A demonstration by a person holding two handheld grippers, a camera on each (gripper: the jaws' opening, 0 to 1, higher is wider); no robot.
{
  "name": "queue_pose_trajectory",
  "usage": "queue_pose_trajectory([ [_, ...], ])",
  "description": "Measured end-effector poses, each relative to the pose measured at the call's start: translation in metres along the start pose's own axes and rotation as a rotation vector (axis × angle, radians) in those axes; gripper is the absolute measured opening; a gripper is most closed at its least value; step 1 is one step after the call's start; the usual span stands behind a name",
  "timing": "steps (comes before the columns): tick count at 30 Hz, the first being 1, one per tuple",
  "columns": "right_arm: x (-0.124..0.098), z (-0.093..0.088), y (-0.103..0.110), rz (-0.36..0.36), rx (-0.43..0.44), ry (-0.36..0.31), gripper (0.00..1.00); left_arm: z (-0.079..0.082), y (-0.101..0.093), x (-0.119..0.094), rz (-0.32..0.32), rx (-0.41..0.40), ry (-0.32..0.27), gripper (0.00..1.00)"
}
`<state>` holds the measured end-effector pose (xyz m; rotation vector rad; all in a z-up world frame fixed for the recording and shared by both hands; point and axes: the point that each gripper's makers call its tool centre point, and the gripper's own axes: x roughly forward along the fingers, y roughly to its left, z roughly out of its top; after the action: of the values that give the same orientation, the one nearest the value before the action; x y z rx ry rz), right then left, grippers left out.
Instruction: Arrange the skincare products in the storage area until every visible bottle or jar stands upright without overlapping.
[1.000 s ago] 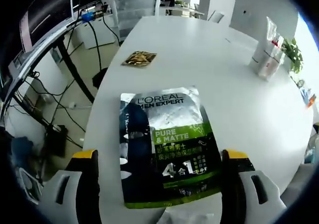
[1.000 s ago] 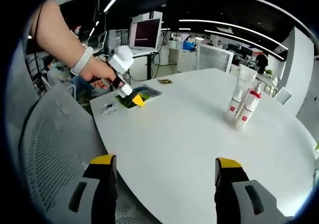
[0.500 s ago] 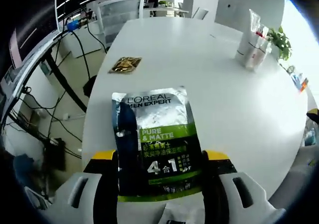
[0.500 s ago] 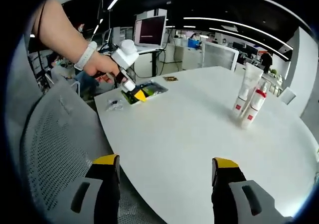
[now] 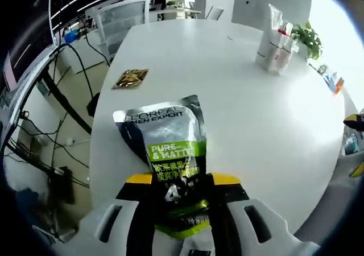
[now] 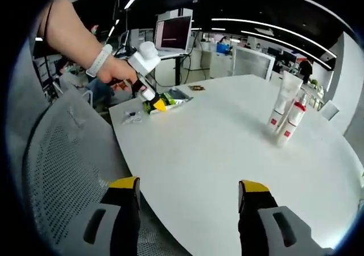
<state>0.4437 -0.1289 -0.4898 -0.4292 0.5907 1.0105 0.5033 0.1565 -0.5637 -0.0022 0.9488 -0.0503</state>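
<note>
I have the left gripper [image 5: 182, 182] clenched on the sachet [image 5: 168, 153], the right gripper [image 6: 187, 190] spread and idle; next I judge lifting it toward the tubes [image 5: 273, 37].

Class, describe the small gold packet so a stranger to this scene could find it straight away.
Start at the big white table. Near its edge, beyond the silver-and-green sachet that the left gripper is closing on, lies the small gold packet. It is flat, alone and gold-brown, unlike the white tubes standing far across.
</note>
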Motion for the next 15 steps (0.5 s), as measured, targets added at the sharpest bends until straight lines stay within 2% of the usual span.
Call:
queue_pose_trajectory([
  [1,0.0,0.0,0.0,0.001,-0.001,0.002,0.67,0.0,-0.001,-0.001,-0.001,0.002,0.001,0.19],
  [2,0.0,0.0,0.0,0.001,-0.002,0.003,0.67,-0.002,-0.005,-0.002,-0.03,0.001,0.007,0.13],
  [5,0.0,-0.001,0.0,0.001,-0.005,0.006,0.67,0.0,-0.004,-0.001,-0.03,0.017,0.01,0.11],
  [7,0.0,-0.001,0.001,0.004,-0.005,0.007,0.66,0.0,-0.011,-0.001,-0.091,-0.024,0.043,0.09],
  [10,0.0,-0.001,0.001,0.005,-0.008,0.007,0.66,0.013,-0.014,-0.005,-0.115,-0.066,-0.012,0.07],
  [11,0.0,-0.001,0.001,0.003,-0.008,0.005,0.65,0.022,-0.022,-0.009,-0.151,-0.084,-0.052,0.06],
  [12,0.0,0.0,0.001,0.002,-0.007,0.004,0.65,0.027,-0.026,-0.011,-0.167,-0.084,-0.067,0.06],
  [15,0.0,0.0,-0.001,0.0,0.005,0.0,0.65,0.039,-0.045,-0.026,-0.225,-0.012,-0.112,0.05],
])
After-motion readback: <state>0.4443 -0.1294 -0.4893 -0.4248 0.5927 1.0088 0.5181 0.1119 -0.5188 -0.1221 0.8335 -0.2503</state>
